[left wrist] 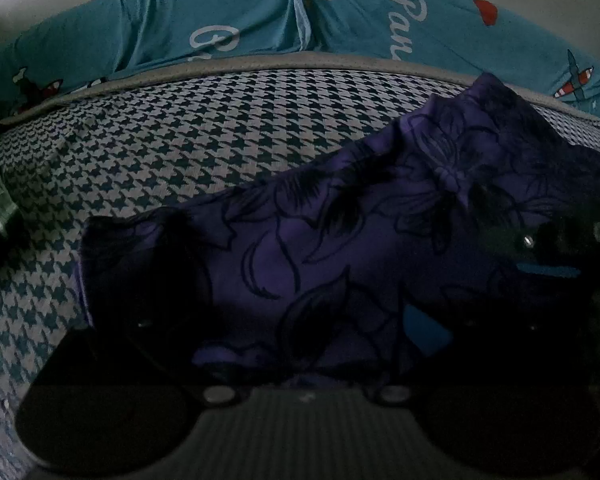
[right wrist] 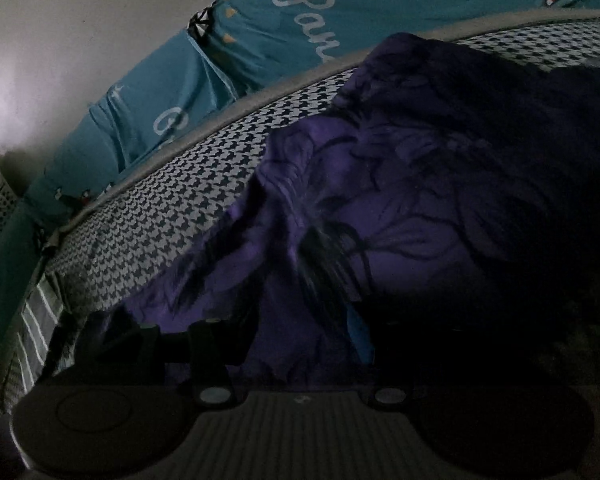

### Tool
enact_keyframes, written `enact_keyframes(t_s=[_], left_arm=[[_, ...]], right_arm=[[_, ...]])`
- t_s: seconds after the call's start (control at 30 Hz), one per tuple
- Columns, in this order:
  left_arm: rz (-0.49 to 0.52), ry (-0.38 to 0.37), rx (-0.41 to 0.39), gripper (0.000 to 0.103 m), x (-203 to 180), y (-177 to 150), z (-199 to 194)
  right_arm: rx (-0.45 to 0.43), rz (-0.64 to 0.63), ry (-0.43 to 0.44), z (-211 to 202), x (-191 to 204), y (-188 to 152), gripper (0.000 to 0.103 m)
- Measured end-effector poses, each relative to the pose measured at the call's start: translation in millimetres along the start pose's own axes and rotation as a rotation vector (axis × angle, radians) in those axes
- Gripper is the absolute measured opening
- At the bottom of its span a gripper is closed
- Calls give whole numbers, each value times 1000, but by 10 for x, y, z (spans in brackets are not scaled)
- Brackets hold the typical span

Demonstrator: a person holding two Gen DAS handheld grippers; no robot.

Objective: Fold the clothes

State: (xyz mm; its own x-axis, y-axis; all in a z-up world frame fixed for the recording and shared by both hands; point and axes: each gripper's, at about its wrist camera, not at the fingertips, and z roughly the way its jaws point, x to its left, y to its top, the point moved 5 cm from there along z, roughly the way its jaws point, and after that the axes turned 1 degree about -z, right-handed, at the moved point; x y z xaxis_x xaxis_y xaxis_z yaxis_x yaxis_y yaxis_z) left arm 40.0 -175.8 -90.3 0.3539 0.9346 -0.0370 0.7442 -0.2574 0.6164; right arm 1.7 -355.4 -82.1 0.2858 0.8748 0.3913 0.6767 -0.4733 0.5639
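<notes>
Lying on the houndstooth mat (left wrist: 160, 140), the purple floral garment (left wrist: 340, 220) stretches diagonally from close under the left gripper (left wrist: 300, 320) toward the mat's far grey border (left wrist: 260, 62). Cloth covers the space between that gripper's 2 fingers; a blue pad (left wrist: 424, 330) shows on the right-side finger, but the frame is too dark to tell whether the jaws clamp it. In the right wrist view the garment (right wrist: 380, 208) bunches directly ahead of the right gripper (right wrist: 300, 340), over the mat (right wrist: 180, 216); cloth hides the fingertips, grip undetermined. Beyond the mat's border lies teal printed bedding (left wrist: 240, 12).
</notes>
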Motion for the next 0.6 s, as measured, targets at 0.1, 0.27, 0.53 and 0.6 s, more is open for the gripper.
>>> enact_keyframes(t_s=[0.1, 0.27, 0.53, 0.6], left_arm=[[3, -1, -1, 103, 2, -6, -5], [7, -3, -6, 103, 11, -21, -14], [8, -7, -16, 103, 26, -61, -40], [8, -7, -18, 103, 29, -71, -47]], right_arm=[[-9, 1, -15, -72, -28, -73, 49], [-26, 13, -23, -179, -65, -179, 49], [-44, -33, -43, -294, -60, -317, 49], [-48, -36, -44, -324, -71, -349, 49]])
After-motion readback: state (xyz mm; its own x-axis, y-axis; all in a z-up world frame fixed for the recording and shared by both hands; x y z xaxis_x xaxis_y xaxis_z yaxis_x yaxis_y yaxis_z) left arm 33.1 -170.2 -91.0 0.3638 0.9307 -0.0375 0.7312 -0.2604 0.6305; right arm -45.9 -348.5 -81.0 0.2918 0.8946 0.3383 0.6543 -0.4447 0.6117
